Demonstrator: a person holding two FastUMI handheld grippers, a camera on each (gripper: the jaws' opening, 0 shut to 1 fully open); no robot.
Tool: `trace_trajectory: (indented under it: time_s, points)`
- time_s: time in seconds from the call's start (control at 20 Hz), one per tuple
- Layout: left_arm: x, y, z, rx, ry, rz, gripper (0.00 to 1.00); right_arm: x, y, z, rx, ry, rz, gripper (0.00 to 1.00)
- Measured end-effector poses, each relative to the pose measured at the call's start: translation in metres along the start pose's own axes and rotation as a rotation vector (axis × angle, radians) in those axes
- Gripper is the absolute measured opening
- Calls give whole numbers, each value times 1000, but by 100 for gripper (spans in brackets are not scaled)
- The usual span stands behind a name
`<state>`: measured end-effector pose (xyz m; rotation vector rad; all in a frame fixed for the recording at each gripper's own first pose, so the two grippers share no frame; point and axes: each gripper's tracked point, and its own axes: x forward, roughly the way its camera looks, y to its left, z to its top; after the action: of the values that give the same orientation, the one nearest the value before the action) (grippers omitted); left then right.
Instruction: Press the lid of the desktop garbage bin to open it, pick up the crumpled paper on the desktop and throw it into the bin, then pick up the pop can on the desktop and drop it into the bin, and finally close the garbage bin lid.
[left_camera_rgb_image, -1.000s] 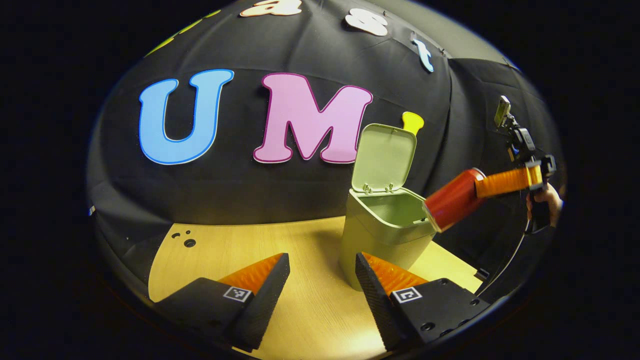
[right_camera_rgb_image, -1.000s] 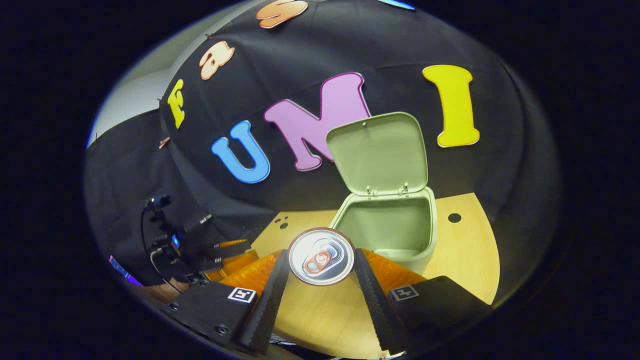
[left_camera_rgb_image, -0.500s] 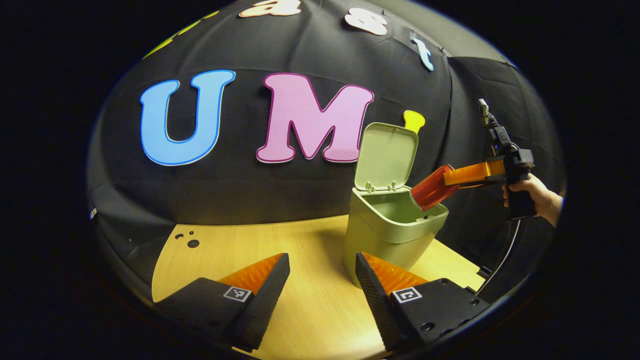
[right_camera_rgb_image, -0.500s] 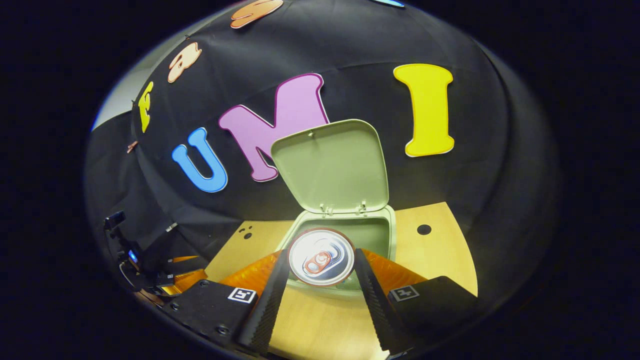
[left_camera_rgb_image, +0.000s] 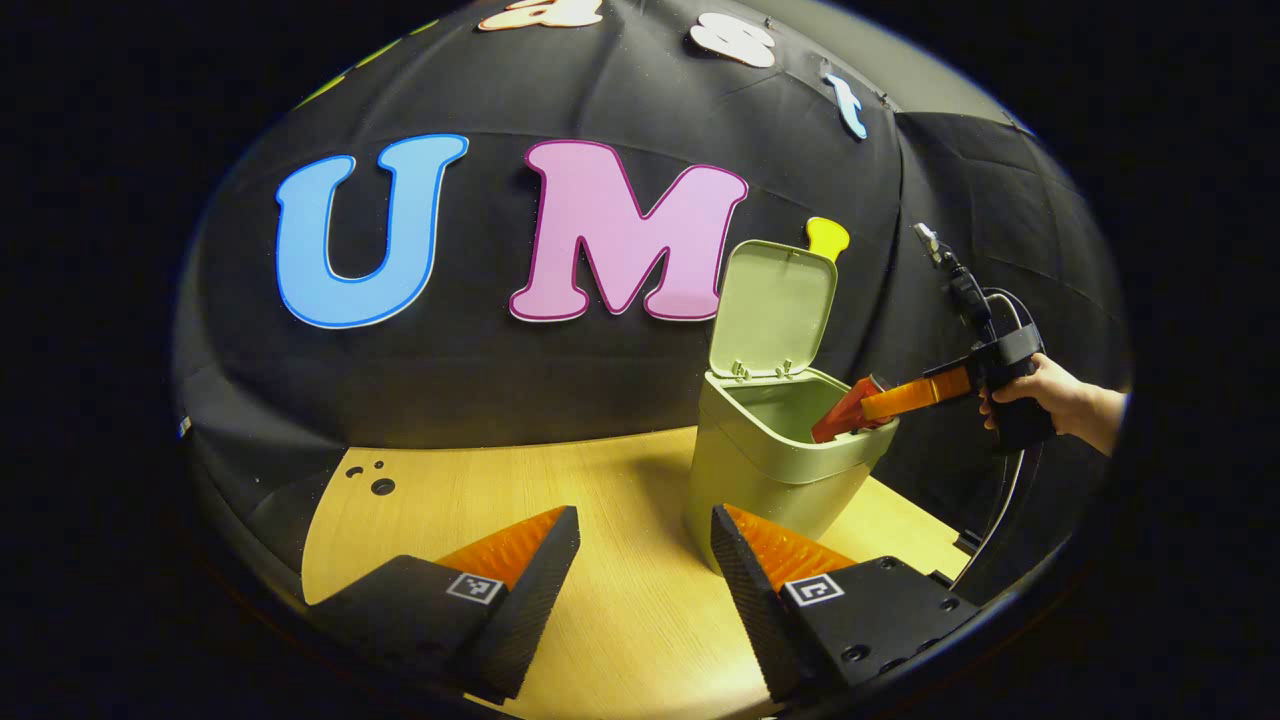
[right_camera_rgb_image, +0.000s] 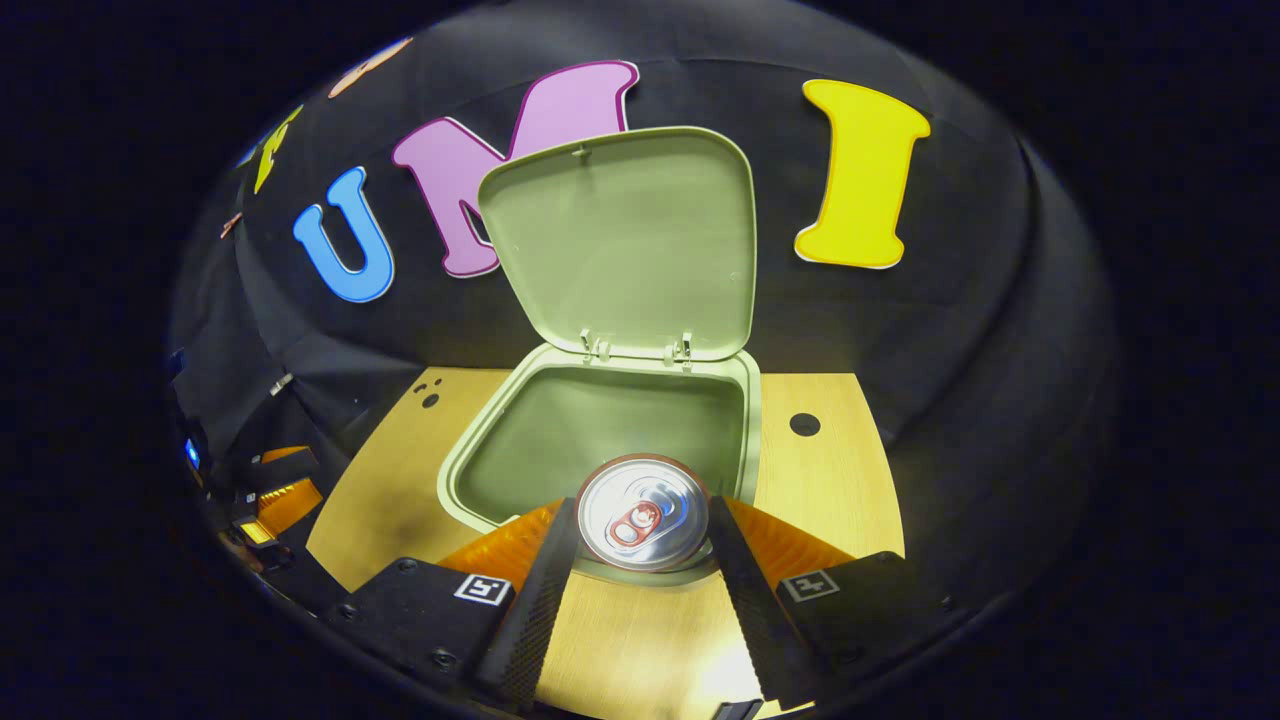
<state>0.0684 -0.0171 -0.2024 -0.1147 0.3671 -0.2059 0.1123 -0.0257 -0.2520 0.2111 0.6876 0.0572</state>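
R gripper (right_camera_rgb_image: 642, 520) pinches the pop can (right_camera_rgb_image: 642, 512) btwn both fingers, jaws pressed on its sides, can's top end tipped into the open garbage bin (right_camera_rgb_image: 455, 470) over the near rim; lid (right_camera_rgb_image: 625, 240) stands upright. L gripper (left_camera_rgb_image: 645, 545) holds nothing, jaws spread wide above the desktop (left_camera_rgb_image: 600, 480), near the bin's base.

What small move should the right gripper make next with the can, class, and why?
Probably open the right gripper and let the can drop. The lid stands up, and the left gripper view shows the can tilted nose-down, already past the rim of the bin, so it should fall inside.
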Motion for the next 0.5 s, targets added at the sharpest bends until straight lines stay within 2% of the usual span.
trace_trajectory:
  time_s: [0.5]
  points:
    - [1,4,-1,4,8,-2,87,2,5,-1,4,8,8,84]
